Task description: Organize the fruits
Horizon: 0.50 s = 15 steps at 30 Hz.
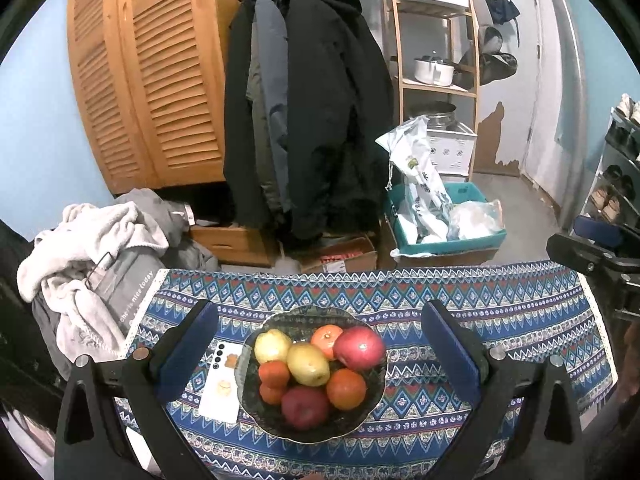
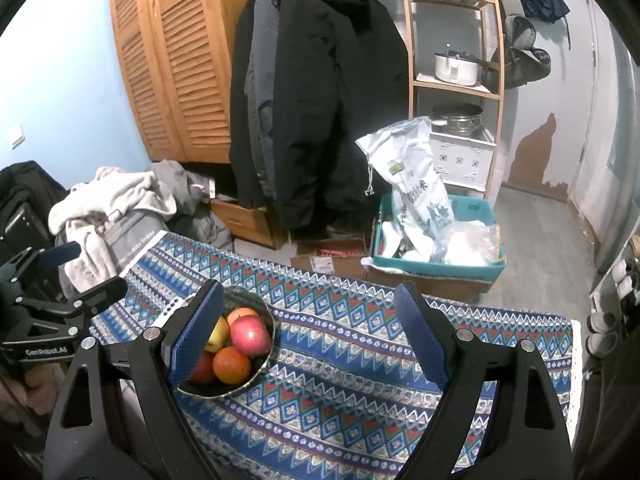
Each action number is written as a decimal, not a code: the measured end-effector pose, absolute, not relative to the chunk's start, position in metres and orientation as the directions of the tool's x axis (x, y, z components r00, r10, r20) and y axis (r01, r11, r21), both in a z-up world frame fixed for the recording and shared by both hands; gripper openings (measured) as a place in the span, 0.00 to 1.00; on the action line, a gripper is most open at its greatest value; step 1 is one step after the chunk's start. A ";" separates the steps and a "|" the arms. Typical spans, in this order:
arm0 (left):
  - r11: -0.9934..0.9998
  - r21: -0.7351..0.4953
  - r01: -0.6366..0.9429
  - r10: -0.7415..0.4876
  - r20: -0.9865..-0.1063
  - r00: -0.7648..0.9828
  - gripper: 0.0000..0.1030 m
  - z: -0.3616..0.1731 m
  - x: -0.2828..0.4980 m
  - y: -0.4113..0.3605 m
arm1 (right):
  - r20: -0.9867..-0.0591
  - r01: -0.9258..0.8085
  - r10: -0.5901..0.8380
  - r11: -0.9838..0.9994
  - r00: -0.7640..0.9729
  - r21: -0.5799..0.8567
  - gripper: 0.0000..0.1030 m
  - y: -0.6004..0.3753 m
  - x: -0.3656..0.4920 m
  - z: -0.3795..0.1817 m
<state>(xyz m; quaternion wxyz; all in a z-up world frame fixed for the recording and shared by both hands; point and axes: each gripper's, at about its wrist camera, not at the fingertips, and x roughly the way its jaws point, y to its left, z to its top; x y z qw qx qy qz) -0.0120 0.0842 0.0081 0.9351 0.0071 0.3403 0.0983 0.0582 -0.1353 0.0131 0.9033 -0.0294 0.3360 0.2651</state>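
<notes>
A dark patterned bowl [image 1: 372,400] sits on the blue patterned tablecloth [image 1: 500,320]. It holds two red apples [image 1: 359,348], yellow fruits [image 1: 308,364] and several oranges [image 1: 346,389]. My left gripper [image 1: 320,344] is open and empty, with the bowl between its fingers from above. My right gripper [image 2: 310,336] is open and empty to the right of the bowl [image 2: 266,356]; its left finger [image 2: 196,336] hides part of the fruit. A red apple [image 2: 250,335] and an orange [image 2: 231,365] show there.
A white phone [image 1: 222,384] lies left of the bowl. A pile of grey and white clothes [image 1: 92,256] sits at the table's left end. Behind the table are hanging coats [image 1: 304,112], cardboard boxes and a teal crate [image 1: 448,236]. The right gripper also shows in the left wrist view [image 1: 592,256].
</notes>
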 end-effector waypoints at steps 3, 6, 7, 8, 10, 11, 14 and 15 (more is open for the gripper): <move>0.980 0.084 -0.178 0.191 -0.632 0.751 0.99 0.009 -0.013 0.083 | -0.623 -0.497 0.458 0.859 0.634 0.125 0.83 -0.136 0.058 0.013; 0.980 0.093 -0.177 0.195 -0.631 0.751 0.99 0.008 -0.012 0.082 | -0.622 -0.498 0.457 0.859 0.635 0.123 0.83 -0.136 0.058 0.013; 0.980 0.093 -0.175 0.194 -0.633 0.750 0.99 0.007 -0.011 0.081 | -0.623 -0.498 0.457 0.859 0.635 0.122 0.83 -0.136 0.058 0.013; 0.980 0.092 -0.174 0.193 -0.635 0.748 0.99 0.007 -0.011 0.082 | -0.624 -0.498 0.456 0.859 0.635 0.121 0.83 -0.136 0.058 0.013; 0.981 0.091 -0.173 0.191 -0.638 0.746 0.99 0.007 -0.011 0.081 | -0.623 -0.498 0.457 0.859 0.634 0.123 0.83 -0.136 0.058 0.013; 0.981 0.091 -0.172 0.190 -0.638 0.746 0.99 0.007 -0.011 0.081 | -0.623 -0.497 0.457 0.859 0.635 0.123 0.83 -0.136 0.058 0.013; 0.981 0.091 -0.171 0.190 -0.635 0.749 0.99 0.008 -0.012 0.081 | -0.623 -0.498 0.457 0.859 0.635 0.121 0.83 -0.136 0.058 0.013; 0.981 0.089 -0.171 0.188 -0.633 0.751 0.99 0.008 -0.012 0.081 | -0.624 -0.498 0.456 0.859 0.635 0.122 0.83 -0.136 0.058 0.013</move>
